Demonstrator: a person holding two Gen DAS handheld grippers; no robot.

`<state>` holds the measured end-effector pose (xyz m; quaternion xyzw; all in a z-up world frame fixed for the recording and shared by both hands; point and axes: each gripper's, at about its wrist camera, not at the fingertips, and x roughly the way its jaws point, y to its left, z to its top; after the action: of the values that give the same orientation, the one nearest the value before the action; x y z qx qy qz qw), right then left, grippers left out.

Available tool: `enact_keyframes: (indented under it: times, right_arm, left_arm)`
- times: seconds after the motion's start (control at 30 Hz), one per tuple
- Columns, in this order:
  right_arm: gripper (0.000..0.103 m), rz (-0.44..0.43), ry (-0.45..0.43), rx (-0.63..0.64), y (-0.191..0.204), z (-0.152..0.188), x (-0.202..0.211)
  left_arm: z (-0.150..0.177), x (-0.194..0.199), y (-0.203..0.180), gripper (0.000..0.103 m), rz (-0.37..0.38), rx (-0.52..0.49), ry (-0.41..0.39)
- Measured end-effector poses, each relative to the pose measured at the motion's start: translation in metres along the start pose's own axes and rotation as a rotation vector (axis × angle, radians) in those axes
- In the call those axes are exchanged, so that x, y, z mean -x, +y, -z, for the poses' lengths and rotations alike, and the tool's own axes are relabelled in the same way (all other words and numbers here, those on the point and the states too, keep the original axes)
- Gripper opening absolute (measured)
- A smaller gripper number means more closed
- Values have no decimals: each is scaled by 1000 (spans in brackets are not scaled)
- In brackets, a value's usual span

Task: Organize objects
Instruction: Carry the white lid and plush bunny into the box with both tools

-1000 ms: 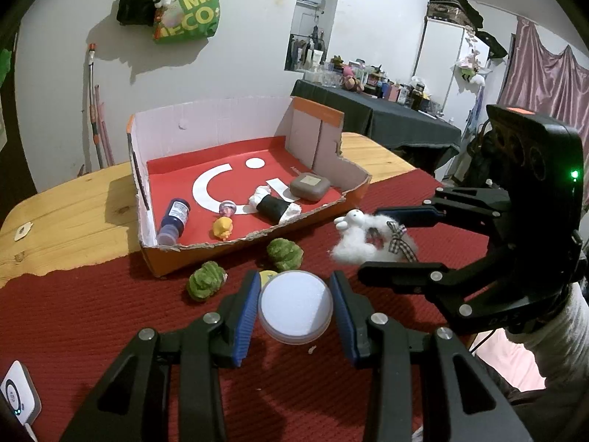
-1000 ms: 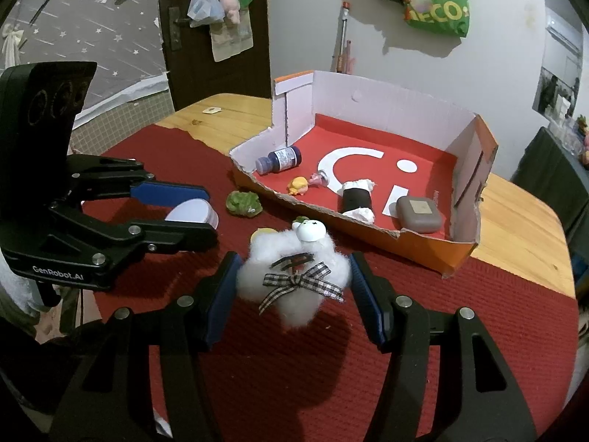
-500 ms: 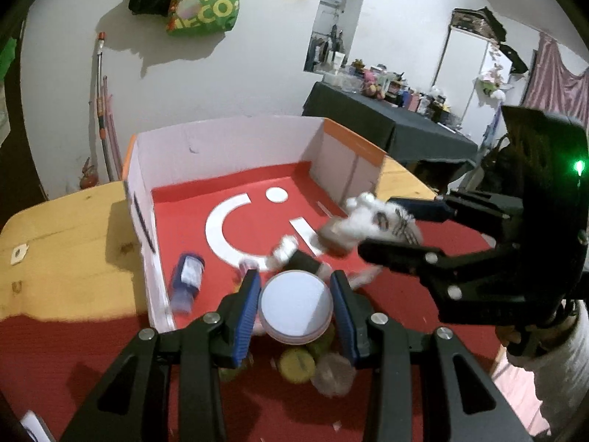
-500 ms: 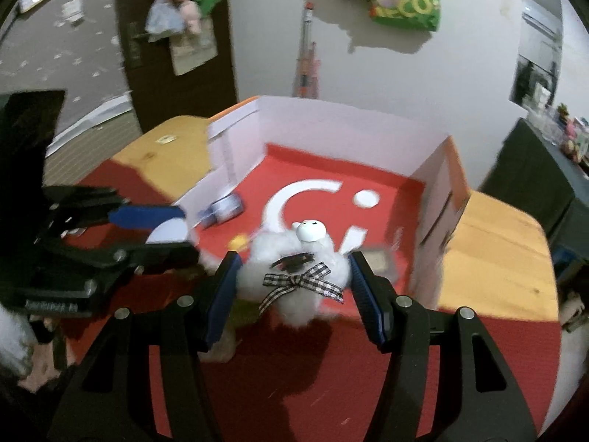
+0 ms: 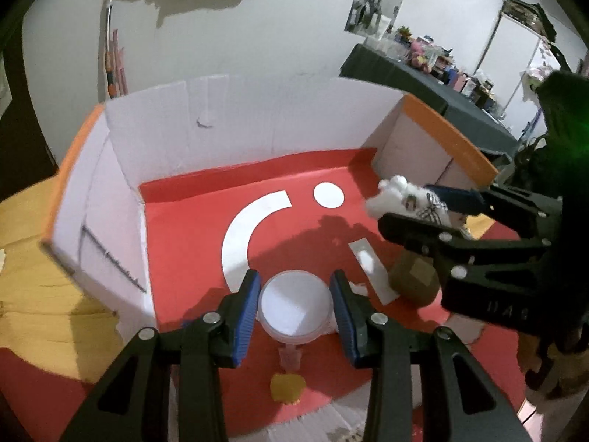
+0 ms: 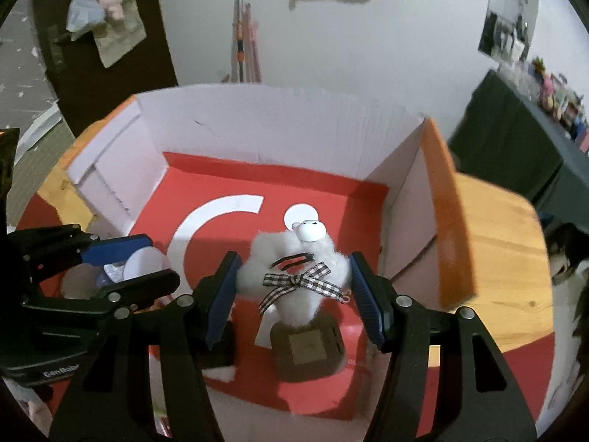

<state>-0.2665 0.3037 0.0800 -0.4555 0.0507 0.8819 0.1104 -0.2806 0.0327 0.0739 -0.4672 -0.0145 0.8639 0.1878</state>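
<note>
My left gripper [image 5: 294,307] clamped on a round white lidded jar [image 5: 293,309], my right gripper [image 6: 294,287] squeezing a fluffy white plush sheep [image 6: 294,276], both held over the red floor of the cardboard box [image 5: 191,136], brown case [image 6: 307,346] lying beneath the sheep.

The right gripper [image 6: 294,287] clamps a fluffy white plush sheep with a checked ribbon bow [image 6: 294,276] above the red floor of an open white cardboard box [image 6: 257,132]. Below it lies a brown square case [image 6: 307,350]. At left, the left gripper [image 6: 129,265] grips a round white lidded container [image 6: 143,263].
</note>
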Motion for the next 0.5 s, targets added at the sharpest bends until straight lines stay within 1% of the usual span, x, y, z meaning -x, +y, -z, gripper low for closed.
enact_keyframes:
  times: [0.13, 0.2, 0.5]
  right_arm:
    - [58, 34, 39, 5, 1, -1, -12]
    - [58, 37, 57, 2, 2, -1, -15]
    - [58, 39, 71, 4, 10, 0, -17]
  left_arm:
    - [-6, -9, 4, 41, -20, 15, 16]
    - [-8, -13, 7, 41, -39, 28, 23]
    - [-10, -27, 17, 41, -46, 72, 68]
